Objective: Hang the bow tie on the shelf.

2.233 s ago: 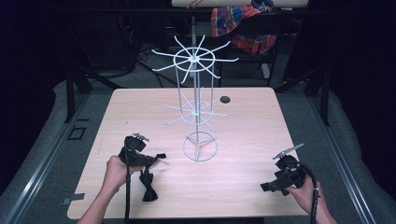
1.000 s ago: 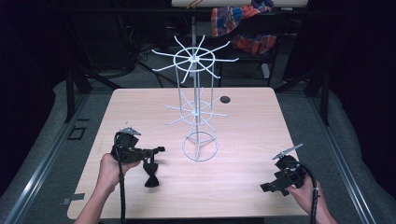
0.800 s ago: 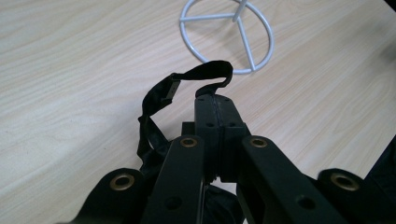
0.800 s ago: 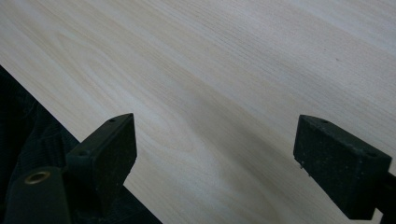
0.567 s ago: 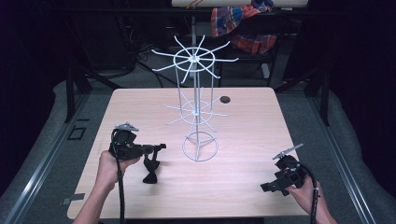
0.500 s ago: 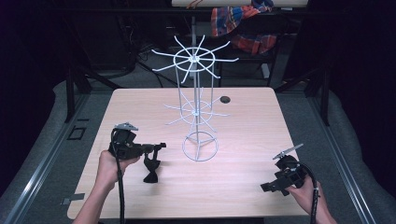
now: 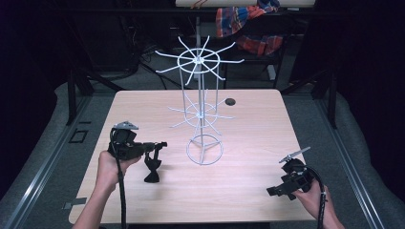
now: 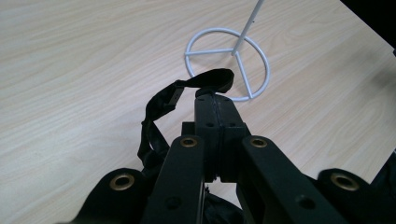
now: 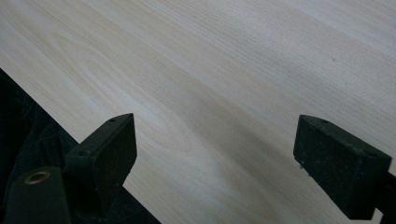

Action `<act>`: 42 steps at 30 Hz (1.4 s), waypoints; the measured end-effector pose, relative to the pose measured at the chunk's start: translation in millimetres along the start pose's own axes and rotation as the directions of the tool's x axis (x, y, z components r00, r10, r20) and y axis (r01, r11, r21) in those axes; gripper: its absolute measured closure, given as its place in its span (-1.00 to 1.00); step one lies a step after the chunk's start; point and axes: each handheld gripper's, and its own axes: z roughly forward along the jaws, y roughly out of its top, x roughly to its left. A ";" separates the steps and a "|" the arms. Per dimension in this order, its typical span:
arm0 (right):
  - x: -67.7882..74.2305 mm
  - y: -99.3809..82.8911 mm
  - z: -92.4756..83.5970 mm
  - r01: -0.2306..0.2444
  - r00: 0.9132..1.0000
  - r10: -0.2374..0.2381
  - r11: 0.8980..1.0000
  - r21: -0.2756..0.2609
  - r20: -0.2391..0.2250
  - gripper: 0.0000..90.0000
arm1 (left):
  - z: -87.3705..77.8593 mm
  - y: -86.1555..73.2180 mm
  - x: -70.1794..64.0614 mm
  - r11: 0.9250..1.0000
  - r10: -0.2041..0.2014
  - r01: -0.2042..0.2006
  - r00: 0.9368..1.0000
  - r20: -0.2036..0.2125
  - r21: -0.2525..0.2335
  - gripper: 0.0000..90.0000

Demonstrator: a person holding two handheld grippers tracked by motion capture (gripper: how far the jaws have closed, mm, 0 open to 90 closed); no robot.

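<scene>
On the pale wooden table [image 7: 248, 143] stands a white wire rack [image 7: 199, 107] with spokes at two levels and a round ring base [image 8: 228, 60], about in the middle of the table.

To the left of this base, the left gripper [image 7: 161, 145] is held above the table by the person's left hand [image 7: 111, 167]. Its jaws are pressed together on a black strap [image 8: 163, 105], which looks like a bow tie with its band. In the left gripper view, one end of the strap sticks out past the jaw tips, and the rest makes a loop and hangs down to the left. In the high view the wider part of it [image 7: 153, 168] hangs under the jaws, and its low end is at the table or just over it; I cannot tell which.

Near the front right corner, the right gripper [image 7: 273, 191] is in the person's right hand [image 7: 310, 198], low over the wood. Its jaws are spread wide with nothing between them, only bare table.

Behind the rack, a small dark round thing [image 7: 230, 101] lies on the table, well apart from both grippers.
</scene>
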 end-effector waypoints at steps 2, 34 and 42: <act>-0.2 -0.1 0.0 0.000 1.000 0.000 1.000 -0.001 0.002 -0.71 | -1.1 0.8 -1.6 1.000 0.003 -0.003 1.000 -0.002 -0.003 1.00; -0.2 -1.2 -1.9 -0.009 1.000 0.009 1.000 -0.008 0.004 -0.71 | -8.7 34.8 -15.8 0.999 0.024 -0.025 1.000 -0.012 -0.045 1.00; 1.1 -1.4 -1.3 -0.018 1.000 0.018 1.000 -0.015 0.005 -0.71 | -10.0 41.4 -16.4 0.998 0.025 -0.025 1.000 -0.014 -0.057 1.00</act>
